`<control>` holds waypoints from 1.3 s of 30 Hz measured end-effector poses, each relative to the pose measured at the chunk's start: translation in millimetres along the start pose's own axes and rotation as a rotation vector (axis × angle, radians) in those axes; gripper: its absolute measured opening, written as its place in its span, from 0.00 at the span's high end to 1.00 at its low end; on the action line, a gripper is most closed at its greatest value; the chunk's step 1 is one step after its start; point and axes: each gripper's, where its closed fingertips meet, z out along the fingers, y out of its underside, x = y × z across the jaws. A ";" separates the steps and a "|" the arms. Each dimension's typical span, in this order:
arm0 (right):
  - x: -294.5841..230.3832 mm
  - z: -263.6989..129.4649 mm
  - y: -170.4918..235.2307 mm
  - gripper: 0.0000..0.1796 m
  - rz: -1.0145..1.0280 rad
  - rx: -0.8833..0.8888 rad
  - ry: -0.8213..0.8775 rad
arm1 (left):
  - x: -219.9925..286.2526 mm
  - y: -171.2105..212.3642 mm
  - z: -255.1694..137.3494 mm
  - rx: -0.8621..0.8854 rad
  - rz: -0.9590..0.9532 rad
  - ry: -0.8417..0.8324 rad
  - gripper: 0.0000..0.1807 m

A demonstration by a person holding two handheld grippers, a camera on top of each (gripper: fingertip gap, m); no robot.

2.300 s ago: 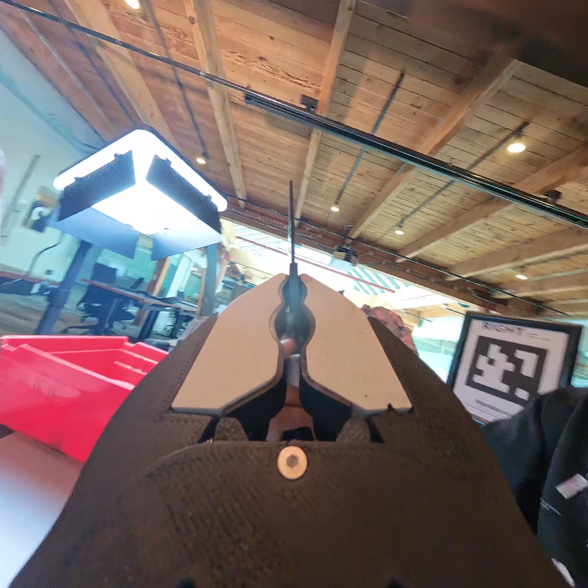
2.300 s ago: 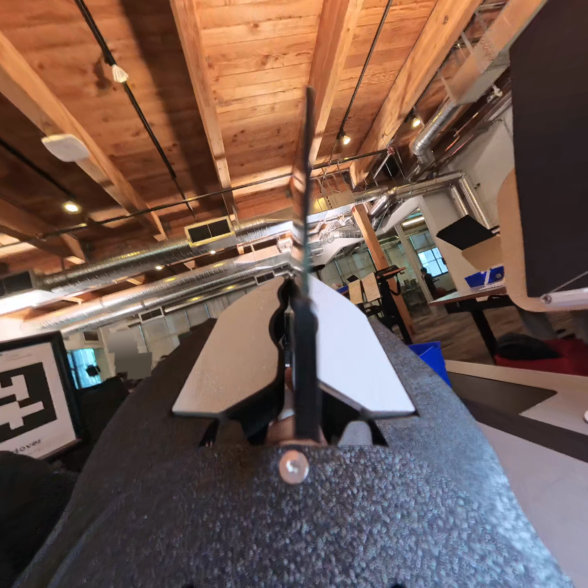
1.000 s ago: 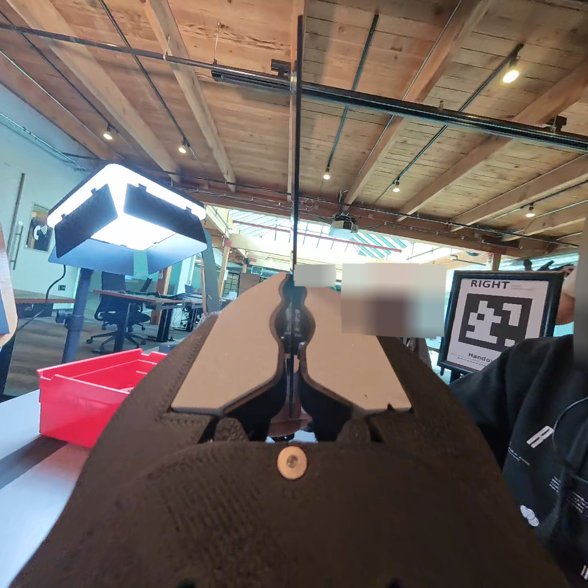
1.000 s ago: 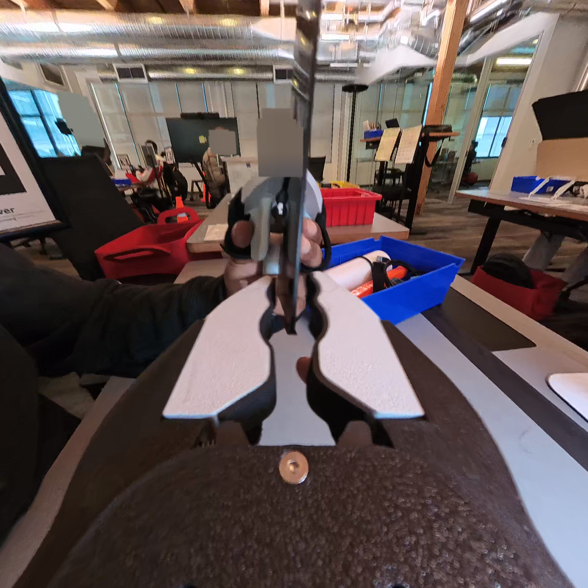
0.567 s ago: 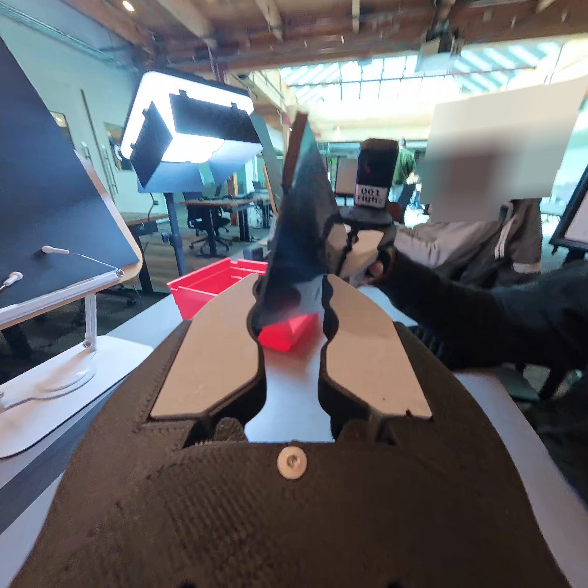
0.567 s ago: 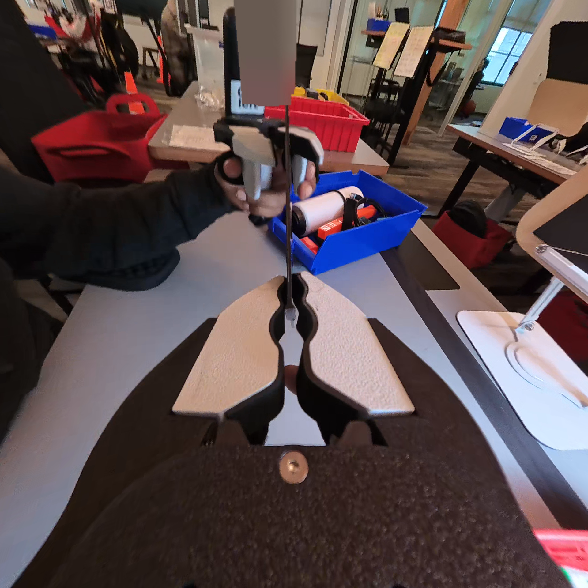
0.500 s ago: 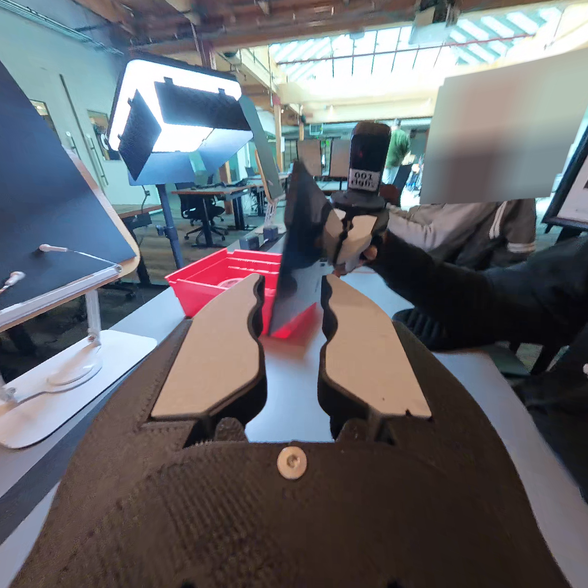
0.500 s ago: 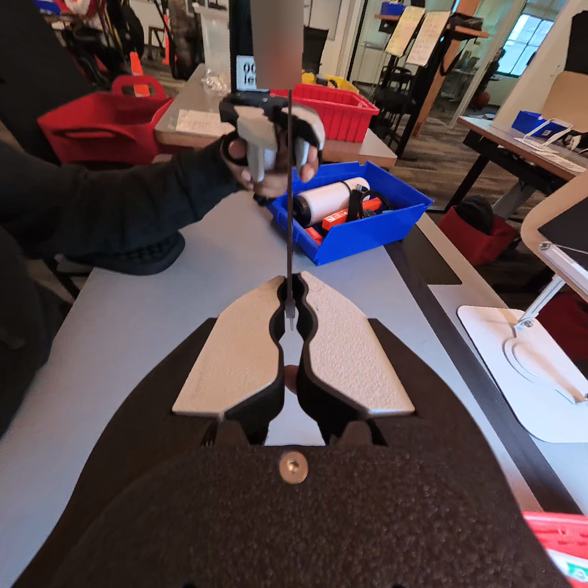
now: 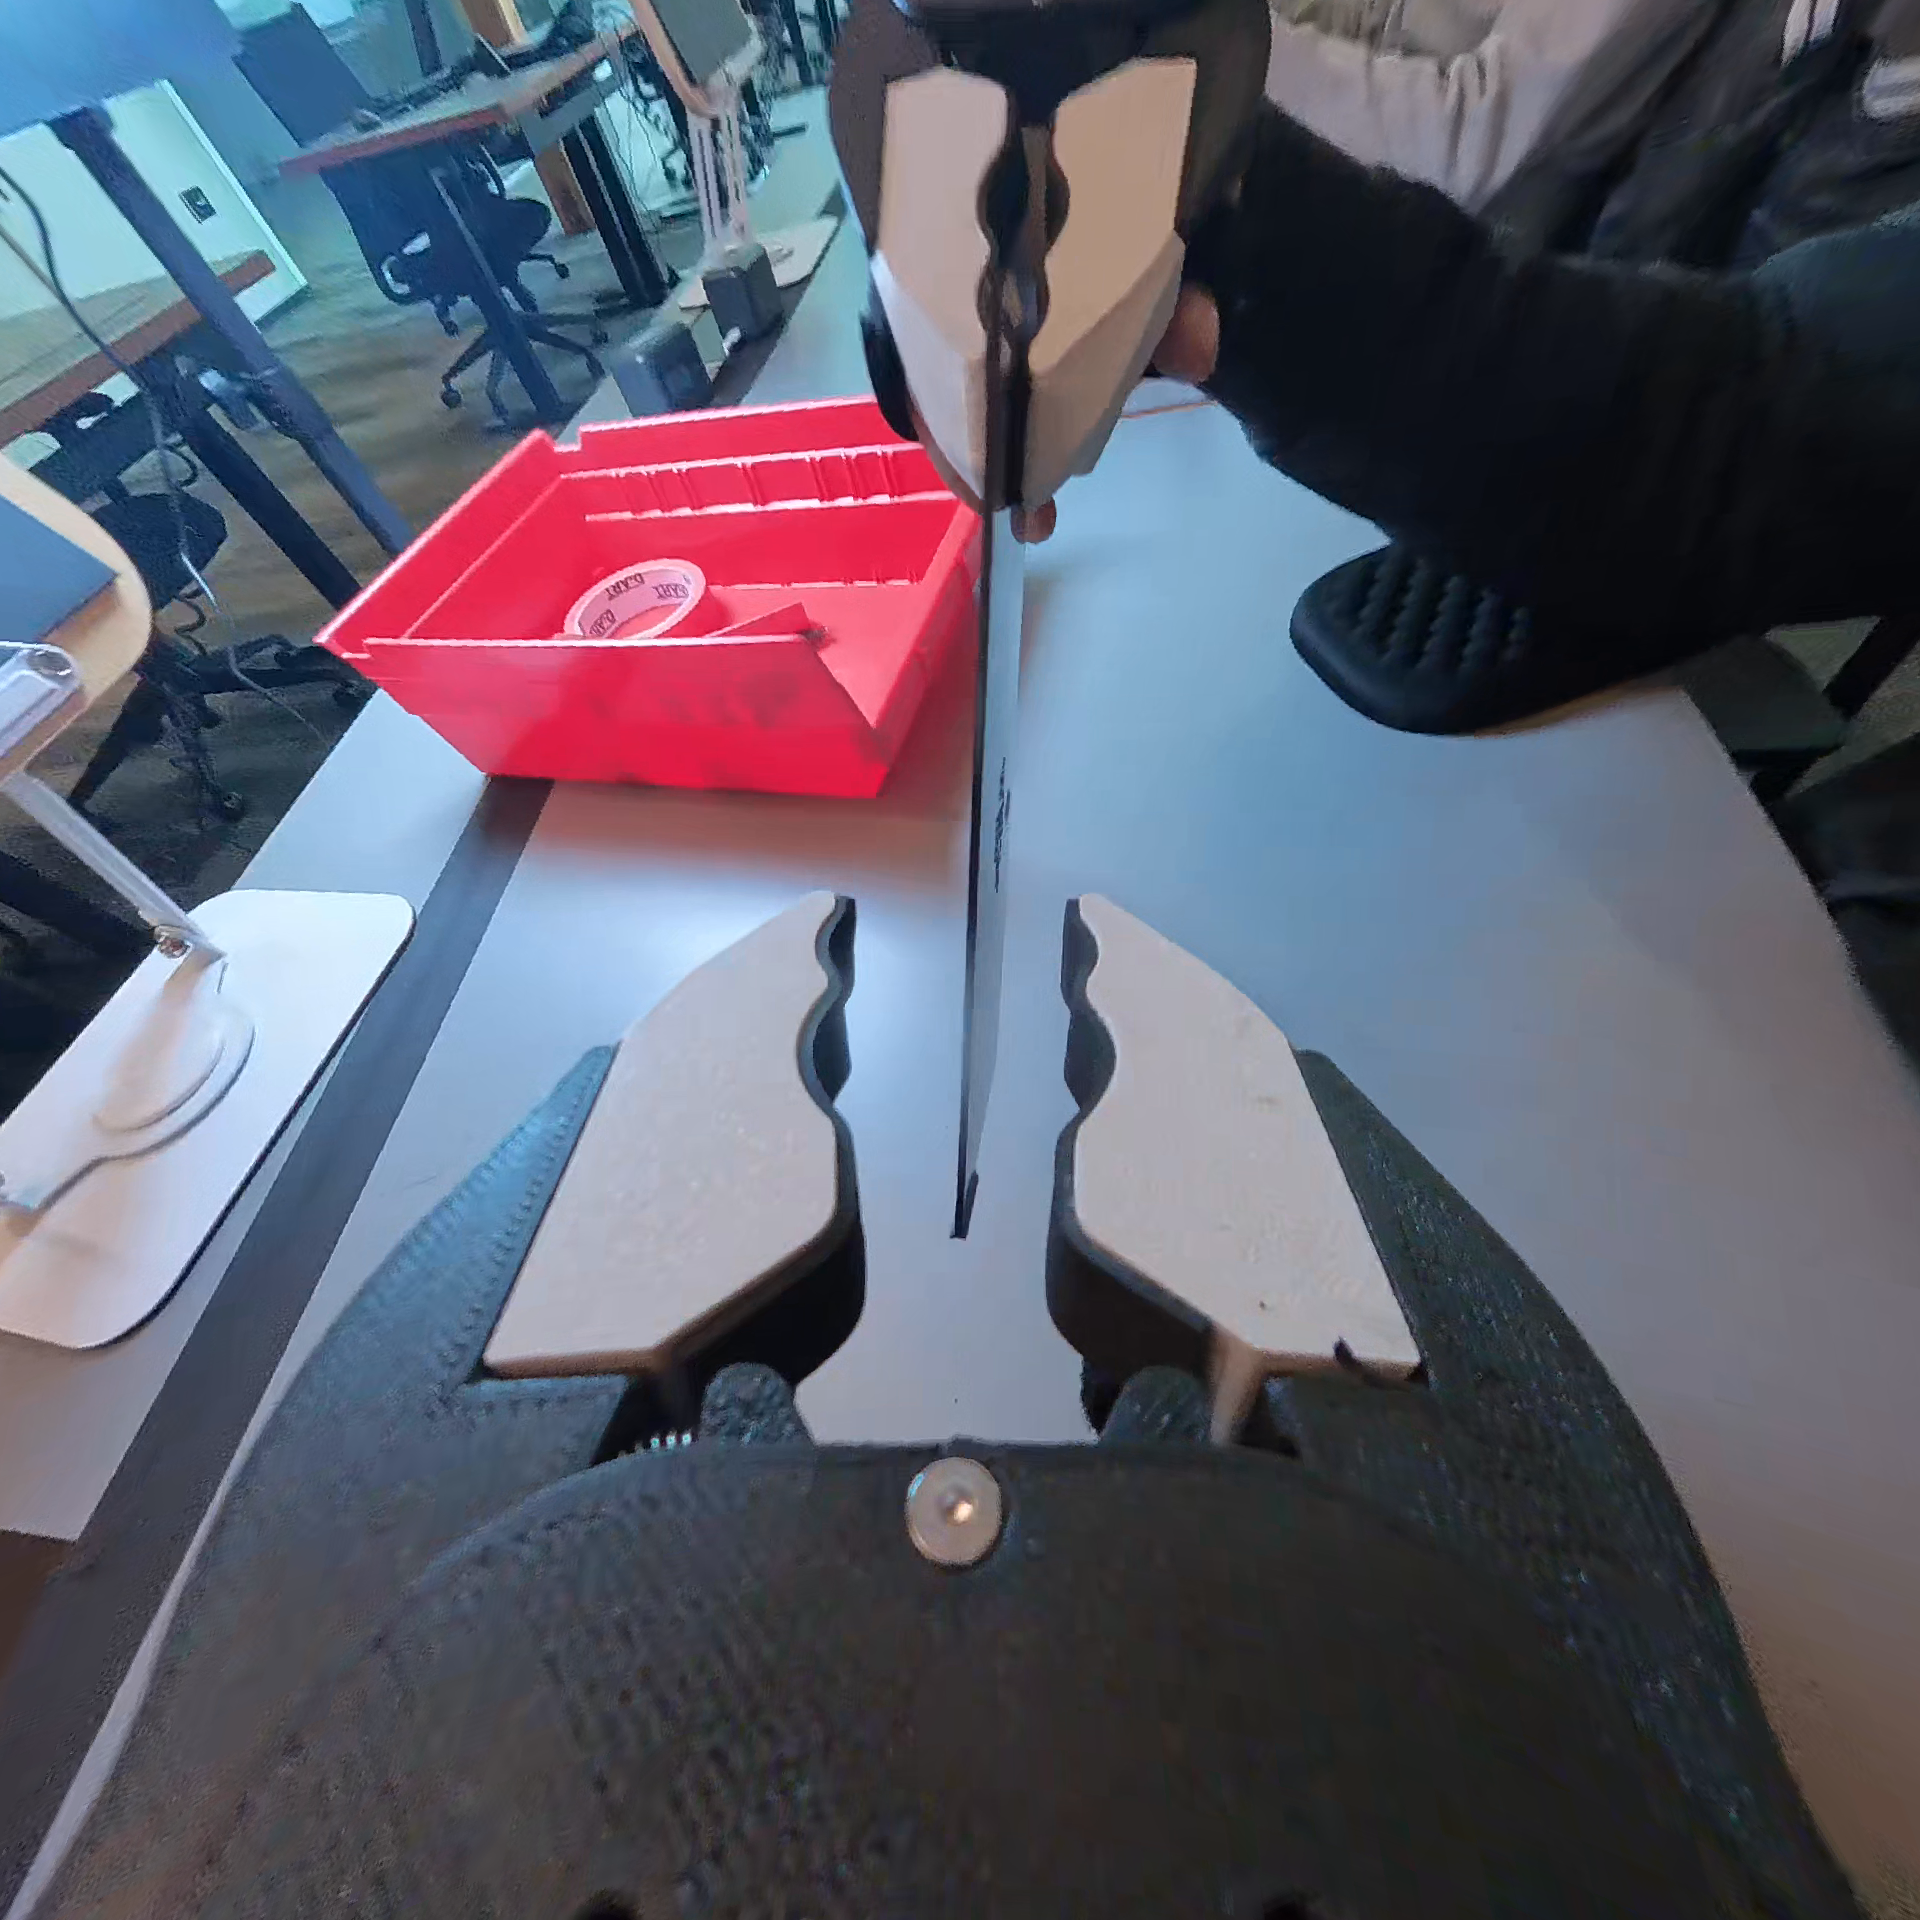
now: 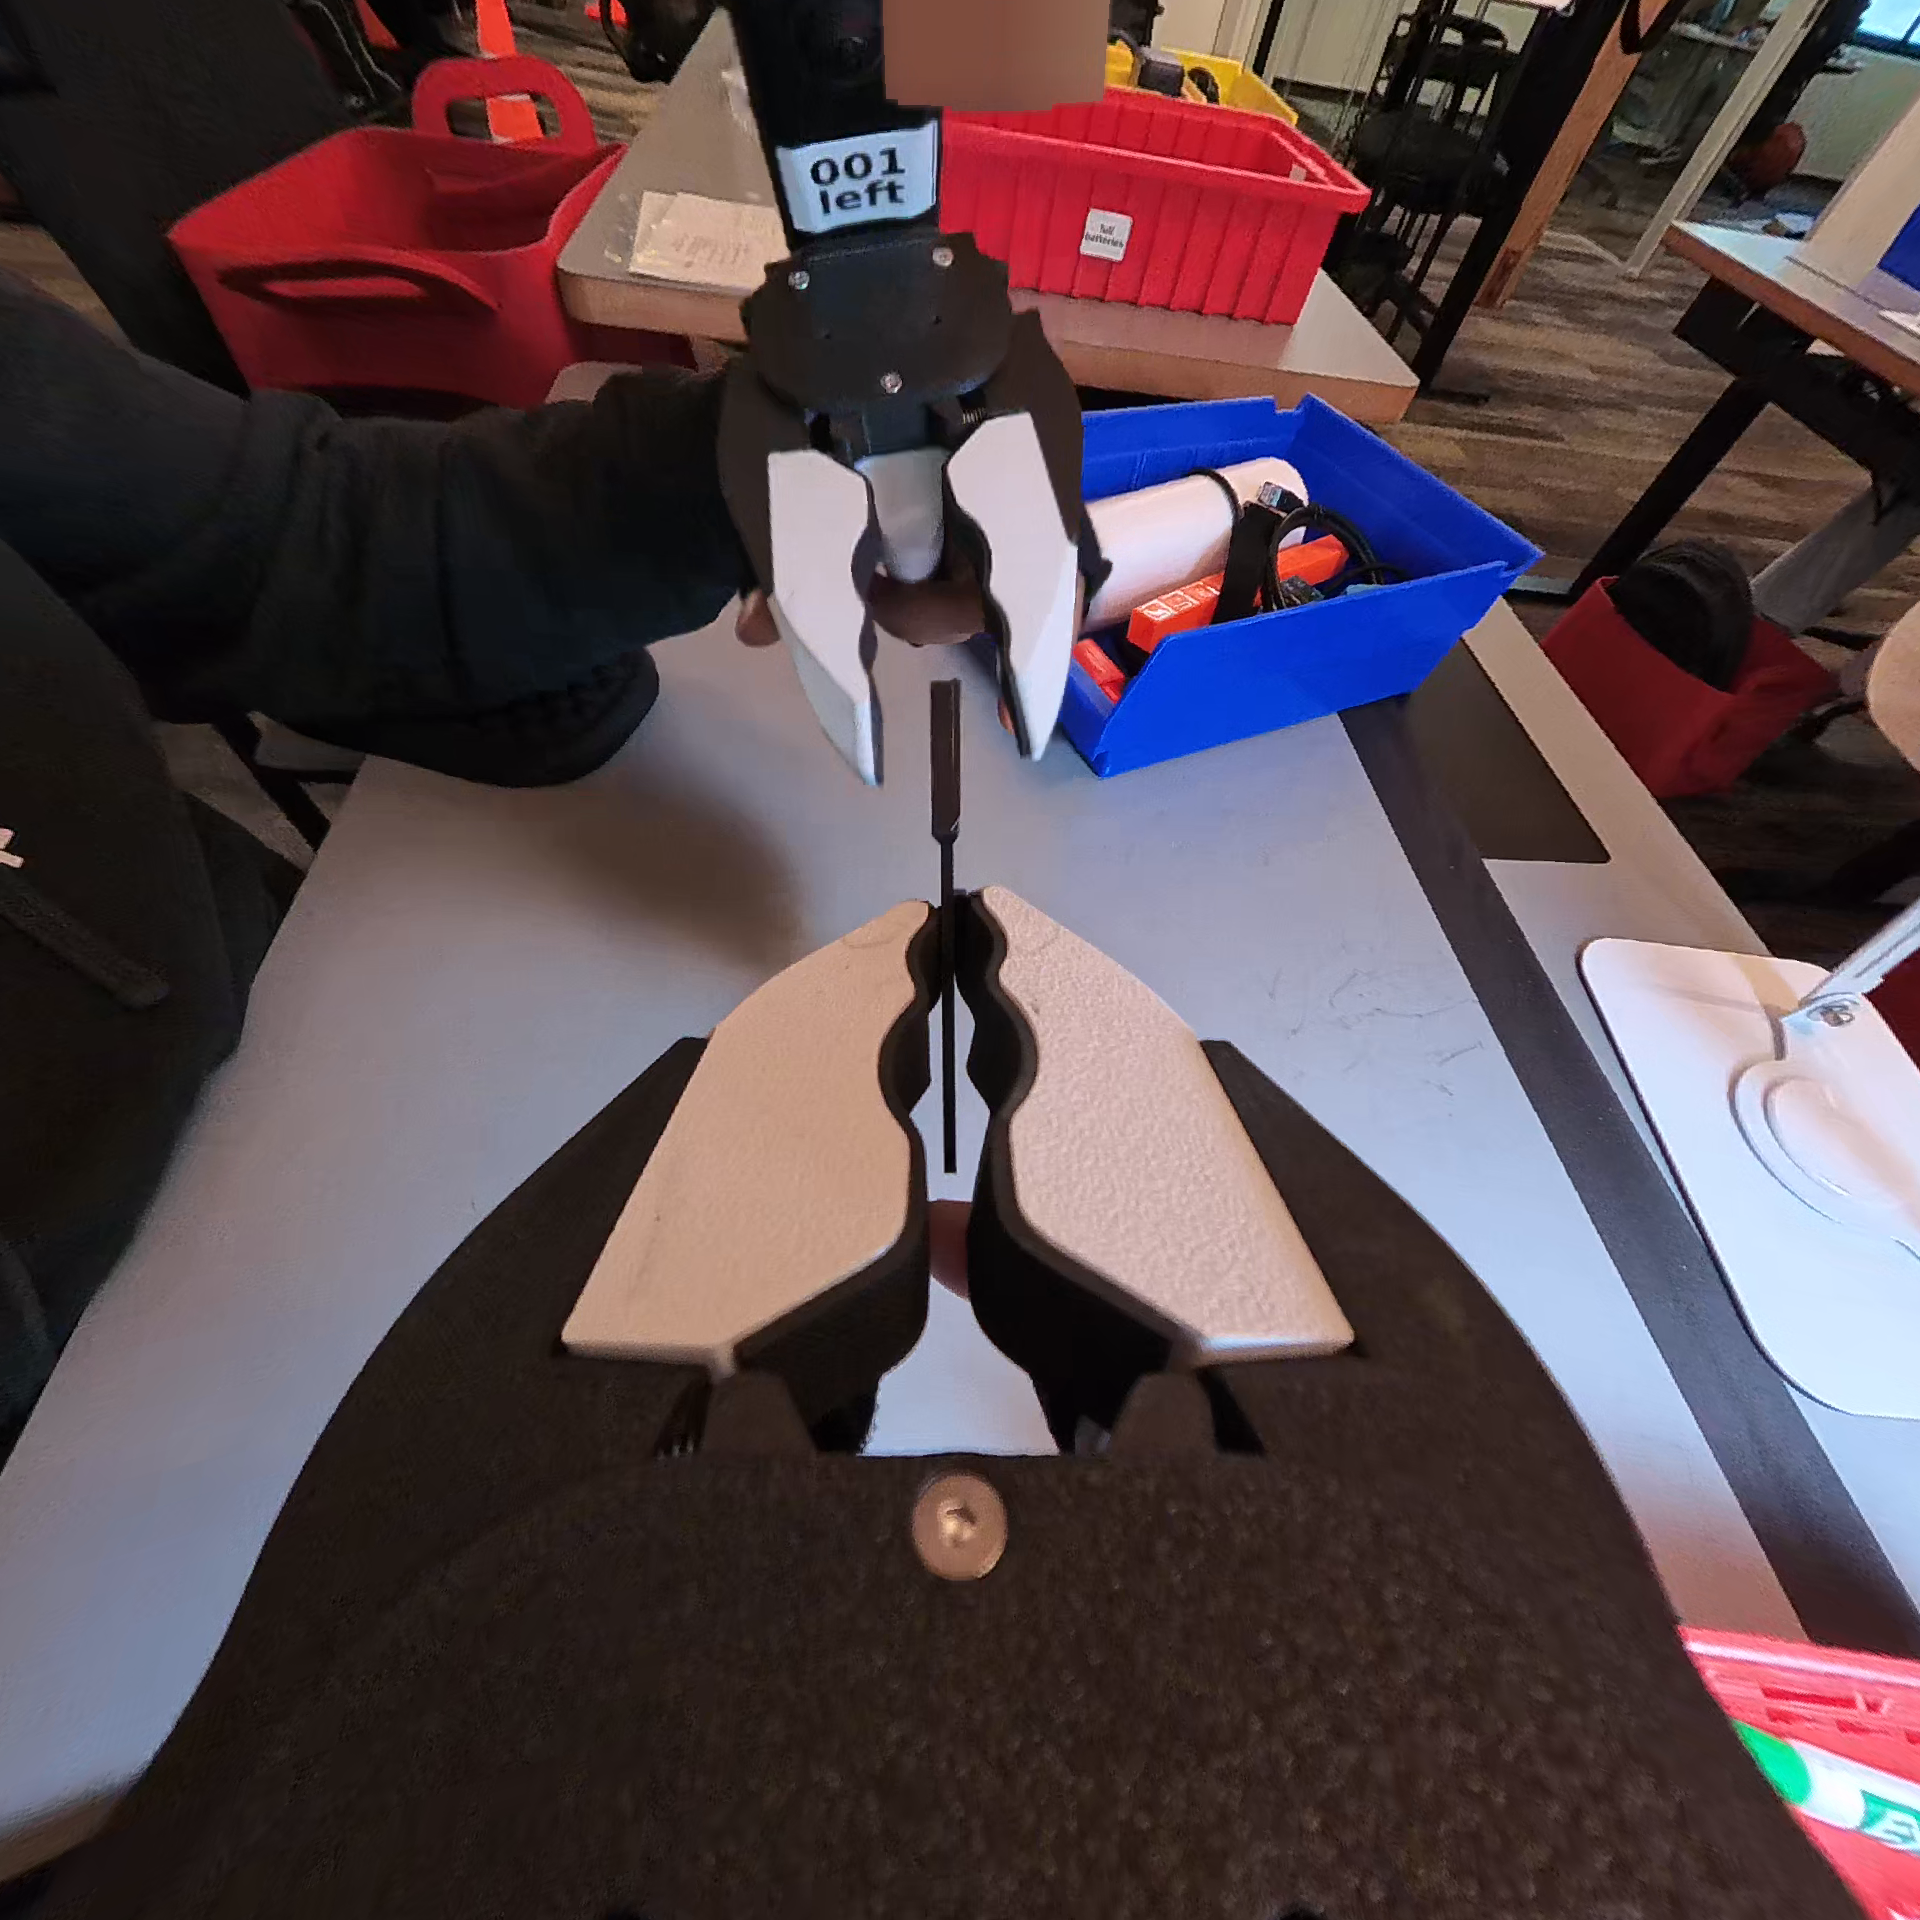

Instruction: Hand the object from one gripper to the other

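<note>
A thin black flat piece [image 9: 985,831], seen edge-on, runs between the two grippers above the grey table [image 9: 1403,935]. My right gripper [image 10: 948,902] is shut on its near end [image 10: 947,997]. In the left wrist view the right gripper [image 9: 1000,488] comes in from the top, held by a hand in a black sleeve. My left gripper [image 9: 956,906] is open, and the piece's free end hangs in the gap without touching either pad. In the right wrist view the left gripper [image 10: 948,761] is open around that far end [image 10: 945,727].
A red bin [image 9: 665,717] holding a roll of tape [image 9: 636,608] stands on the table's far left. A blue bin [image 10: 1309,644] of items stands behind the left gripper. White stand bases [image 9: 156,1091] [image 10: 1766,1143] lie beside a dark strip. A red tote [image 10: 384,249] and a red crate [image 10: 1143,208] are behind. About 8 centimetres separates my left fingertips from my right.
Both grippers pointed up at the ceiling with the left shut on the piece. The right closed on it, the left opened, and both tilted down over the table.
</note>
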 end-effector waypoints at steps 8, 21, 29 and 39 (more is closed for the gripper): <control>0.3 -2.2 -12.6 0.98 -0.042 0.058 0.030 | 2.1 -2.0 30.4 -0.011 0.061 -0.039 0.99; 57.5 -18.0 -44.5 0.55 -0.449 -0.017 0.711 | -52.4 -2.3 7.3 0.126 -0.401 -0.189 0.99; 71.8 21.7 -10.3 0.34 -0.532 -0.168 0.737 | -57.6 -14.1 -9.1 0.284 -0.617 -0.079 0.99; 41.7 35.5 -18.0 0.64 -0.074 0.212 0.320 | -48.9 -42.8 -29.2 0.510 -0.686 0.119 0.99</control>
